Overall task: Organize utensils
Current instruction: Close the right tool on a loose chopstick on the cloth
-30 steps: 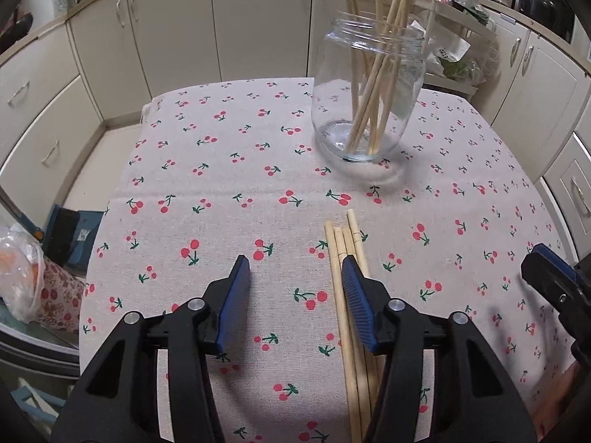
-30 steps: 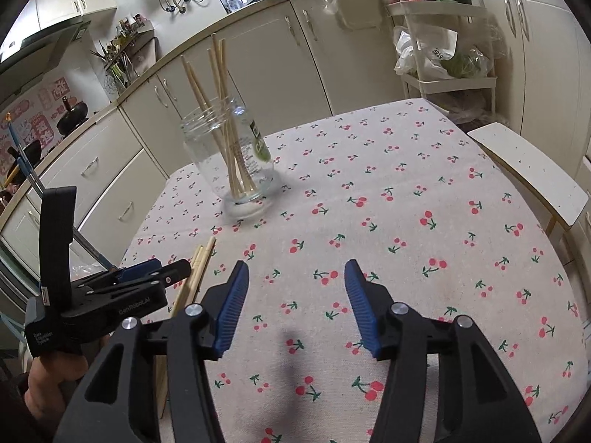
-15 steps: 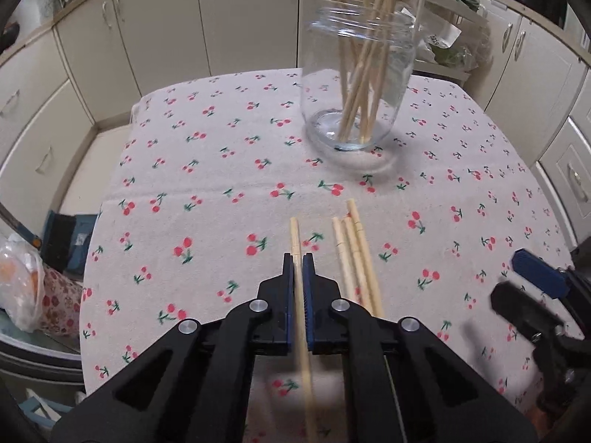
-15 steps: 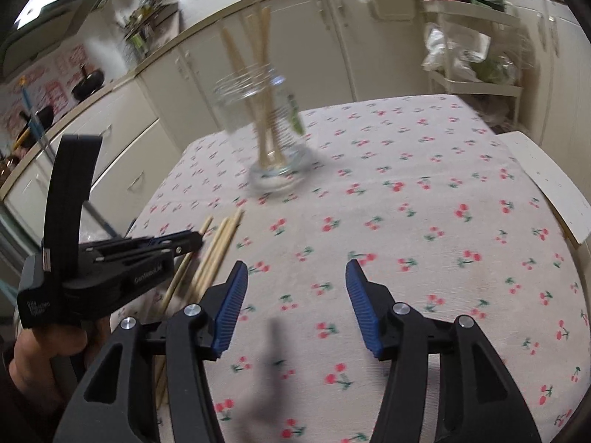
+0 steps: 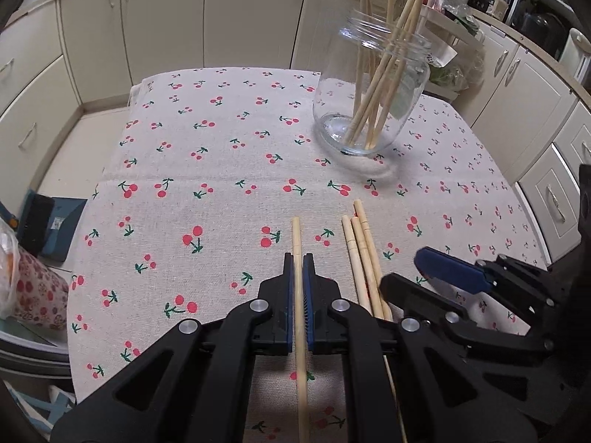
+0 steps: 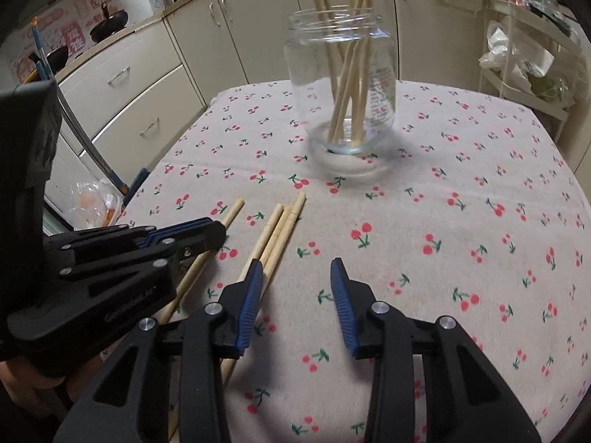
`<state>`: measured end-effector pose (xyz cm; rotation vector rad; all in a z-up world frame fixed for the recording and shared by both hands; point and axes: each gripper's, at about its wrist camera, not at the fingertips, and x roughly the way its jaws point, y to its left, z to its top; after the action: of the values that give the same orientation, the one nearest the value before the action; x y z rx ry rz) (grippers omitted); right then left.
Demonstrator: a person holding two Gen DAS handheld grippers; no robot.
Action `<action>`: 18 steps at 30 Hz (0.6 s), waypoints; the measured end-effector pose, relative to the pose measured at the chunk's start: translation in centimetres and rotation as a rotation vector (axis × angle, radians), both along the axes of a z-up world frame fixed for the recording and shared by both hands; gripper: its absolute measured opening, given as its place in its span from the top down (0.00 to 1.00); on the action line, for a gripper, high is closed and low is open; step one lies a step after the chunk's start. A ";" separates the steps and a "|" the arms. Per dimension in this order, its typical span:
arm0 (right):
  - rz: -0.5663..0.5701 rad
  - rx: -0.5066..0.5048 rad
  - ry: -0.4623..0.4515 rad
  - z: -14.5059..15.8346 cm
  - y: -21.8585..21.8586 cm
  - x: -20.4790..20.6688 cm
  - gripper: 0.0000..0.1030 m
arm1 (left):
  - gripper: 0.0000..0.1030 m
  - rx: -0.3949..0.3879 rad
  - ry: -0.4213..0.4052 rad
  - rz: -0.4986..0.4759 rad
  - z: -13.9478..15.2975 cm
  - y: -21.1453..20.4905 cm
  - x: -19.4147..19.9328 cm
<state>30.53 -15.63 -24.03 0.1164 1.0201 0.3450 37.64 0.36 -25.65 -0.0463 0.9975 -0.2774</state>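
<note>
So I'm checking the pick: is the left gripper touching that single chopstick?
Touching: the left wrist view shows the left gripper shut on the single chopstick.

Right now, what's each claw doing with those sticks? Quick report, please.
Left gripper shut on one chopstick. Right gripper open, jaws just been closing, nothing between them. Three chopsticks loose on cloth. Path to jar clear.

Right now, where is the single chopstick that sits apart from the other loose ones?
In the left wrist view the single chopstick is clamped in the left claw, lying on the cherry tablecloth left of the three loose chopsticks.
</note>
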 end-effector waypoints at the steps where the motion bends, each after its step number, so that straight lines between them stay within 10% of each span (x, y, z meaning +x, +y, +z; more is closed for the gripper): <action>1: 0.002 -0.004 0.000 0.0 0.1 0.1 0.63 | 0.95 -0.002 0.000 0.000 0.0 0.0 0.0; 18: 0.059 -0.143 -0.017 0.1 -0.6 -0.2 0.76 | 0.95 -0.009 -0.001 0.007 0.0 0.0 -0.2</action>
<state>30.30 -16.22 -23.93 -0.0458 1.0294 0.3250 37.44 0.31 -25.68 -0.0577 0.9948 -0.2753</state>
